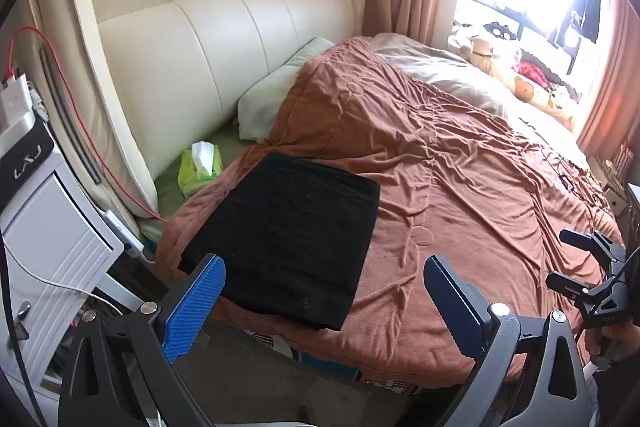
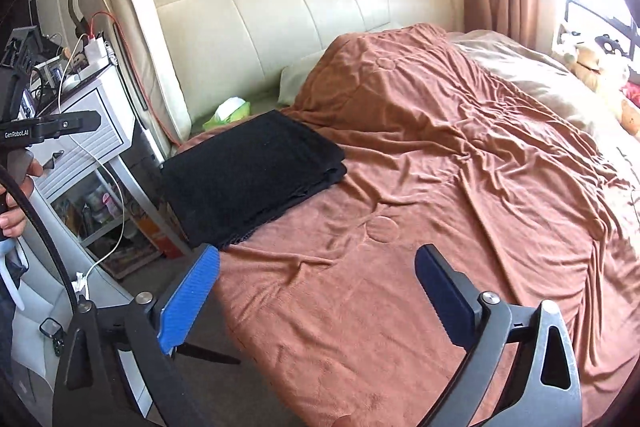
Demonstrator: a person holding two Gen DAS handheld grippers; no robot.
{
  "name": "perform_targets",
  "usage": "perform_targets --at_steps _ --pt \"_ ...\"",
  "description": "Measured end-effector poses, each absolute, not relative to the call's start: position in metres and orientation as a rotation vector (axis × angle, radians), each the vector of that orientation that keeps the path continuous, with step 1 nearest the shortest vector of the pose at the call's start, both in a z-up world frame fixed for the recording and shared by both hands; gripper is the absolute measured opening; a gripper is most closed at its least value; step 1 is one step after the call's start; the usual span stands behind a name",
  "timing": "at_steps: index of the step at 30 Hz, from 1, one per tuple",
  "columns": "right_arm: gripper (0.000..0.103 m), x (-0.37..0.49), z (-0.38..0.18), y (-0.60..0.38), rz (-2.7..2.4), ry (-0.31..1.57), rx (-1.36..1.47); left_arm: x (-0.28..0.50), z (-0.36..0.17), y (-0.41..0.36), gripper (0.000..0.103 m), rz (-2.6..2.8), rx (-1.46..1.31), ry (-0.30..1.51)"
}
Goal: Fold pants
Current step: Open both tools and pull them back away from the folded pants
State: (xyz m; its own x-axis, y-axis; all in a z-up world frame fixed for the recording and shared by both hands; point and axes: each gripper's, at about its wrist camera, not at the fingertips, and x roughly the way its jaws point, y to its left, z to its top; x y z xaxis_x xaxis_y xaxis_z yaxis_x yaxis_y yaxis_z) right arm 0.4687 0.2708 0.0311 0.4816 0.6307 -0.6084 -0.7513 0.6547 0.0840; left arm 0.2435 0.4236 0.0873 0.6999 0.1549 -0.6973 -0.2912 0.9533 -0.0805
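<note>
Item: black pants (image 1: 280, 239), folded into a flat rectangle, lying on the brown bedspread (image 1: 460, 187) near the bed's corner. Your left gripper (image 1: 324, 303) and right gripper (image 2: 316, 301) are hanging released, jaws wide, gripping nothing, above the bedspread.

pants (image 1: 284, 239) on bedspread (image 1: 460, 167) — near edge | tissue pack (image 1: 200, 167) behind — against headboard (image 1: 224, 39)

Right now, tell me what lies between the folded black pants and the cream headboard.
A green tissue pack sits in that gap, on the pale sheet beside the folded black pants and before the headboard; the left wrist view shows it best.
</note>
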Motion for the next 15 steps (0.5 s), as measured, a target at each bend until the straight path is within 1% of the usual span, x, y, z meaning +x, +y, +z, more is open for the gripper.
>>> perform_targets --at_steps 9,15 --pt "0.103 0.422 0.054 0.211 0.773 0.605 -0.161 0.215 0.12 0.368 0.102 0.193 -0.131 0.705" --pt "0.103 0.392 0.066 0.175 0.734 0.581 -0.14 0.197 0.131 0.333 0.102 0.144 -0.106 0.668"
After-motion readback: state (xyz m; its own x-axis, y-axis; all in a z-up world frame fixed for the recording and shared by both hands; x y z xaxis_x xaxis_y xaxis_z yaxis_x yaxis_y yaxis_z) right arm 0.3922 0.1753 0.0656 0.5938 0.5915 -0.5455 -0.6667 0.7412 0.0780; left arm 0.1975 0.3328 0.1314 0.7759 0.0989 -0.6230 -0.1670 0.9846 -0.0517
